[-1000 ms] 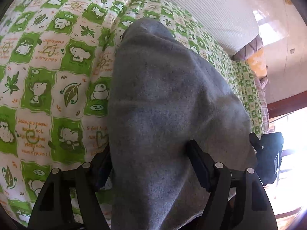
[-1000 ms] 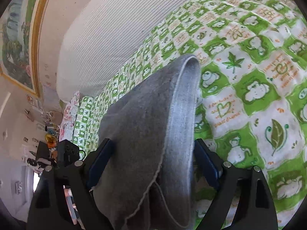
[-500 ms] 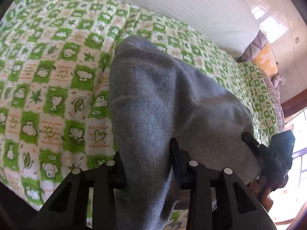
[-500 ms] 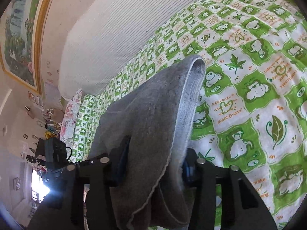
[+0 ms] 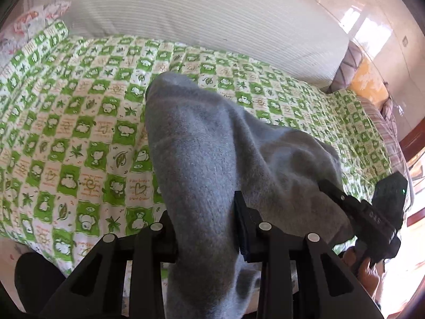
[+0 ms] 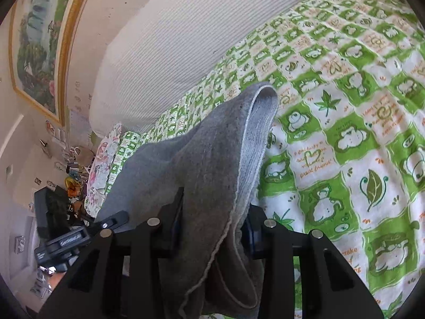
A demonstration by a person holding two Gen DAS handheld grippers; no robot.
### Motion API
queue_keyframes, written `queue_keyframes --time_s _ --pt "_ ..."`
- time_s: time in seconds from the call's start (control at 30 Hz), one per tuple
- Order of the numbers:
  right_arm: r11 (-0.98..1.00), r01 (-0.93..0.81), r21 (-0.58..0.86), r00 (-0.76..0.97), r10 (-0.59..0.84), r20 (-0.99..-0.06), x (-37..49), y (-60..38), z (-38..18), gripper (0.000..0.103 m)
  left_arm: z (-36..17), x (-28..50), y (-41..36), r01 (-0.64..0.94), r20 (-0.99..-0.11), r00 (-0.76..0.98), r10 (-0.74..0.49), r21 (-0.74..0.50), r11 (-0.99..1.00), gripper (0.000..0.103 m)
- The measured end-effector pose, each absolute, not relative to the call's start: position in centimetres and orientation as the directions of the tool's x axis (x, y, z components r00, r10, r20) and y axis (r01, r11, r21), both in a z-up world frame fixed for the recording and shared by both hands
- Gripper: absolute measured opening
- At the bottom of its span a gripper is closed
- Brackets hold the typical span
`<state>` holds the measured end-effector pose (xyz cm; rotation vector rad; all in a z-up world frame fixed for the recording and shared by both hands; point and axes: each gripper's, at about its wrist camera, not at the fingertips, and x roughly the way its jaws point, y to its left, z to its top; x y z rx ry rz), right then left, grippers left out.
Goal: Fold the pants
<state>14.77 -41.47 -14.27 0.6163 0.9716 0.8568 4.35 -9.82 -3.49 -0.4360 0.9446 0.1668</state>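
Grey pants (image 5: 212, 154) hang over the green patterned bedsheet (image 5: 79, 133), left gripper (image 5: 205, 226) and right gripper (image 6: 212, 218) each clamped on fabric; cloth hides fingertips, lower ends cut off by frame.

Both wrist views look forward and down along their fingers, close over the green-checked bedspread (image 5: 79, 138) (image 6: 345, 138) — sharing the grey pants (image 5: 207, 159) (image 6: 202, 164).
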Motion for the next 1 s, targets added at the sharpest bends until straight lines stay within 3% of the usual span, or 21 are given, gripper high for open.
queue_keyframes --time_s 0.57,1.0 --pt "0.628 -0.529 0.571 0.386 0.777 -0.497 10.2 -37.5 -8.2 0.038 -1.6 1.6 -10.4 -0.252 -0.773 0.634 -0.009 -0.217 0.943 0.032" --pt "0.639 -0.519 0.567 0.381 0.767 -0.516 9.6 -32.8 -6.6 0.038 -0.4 0.8 -6.4 -0.255 -0.736 0.677 0.007 -0.226 0.94 0.032"
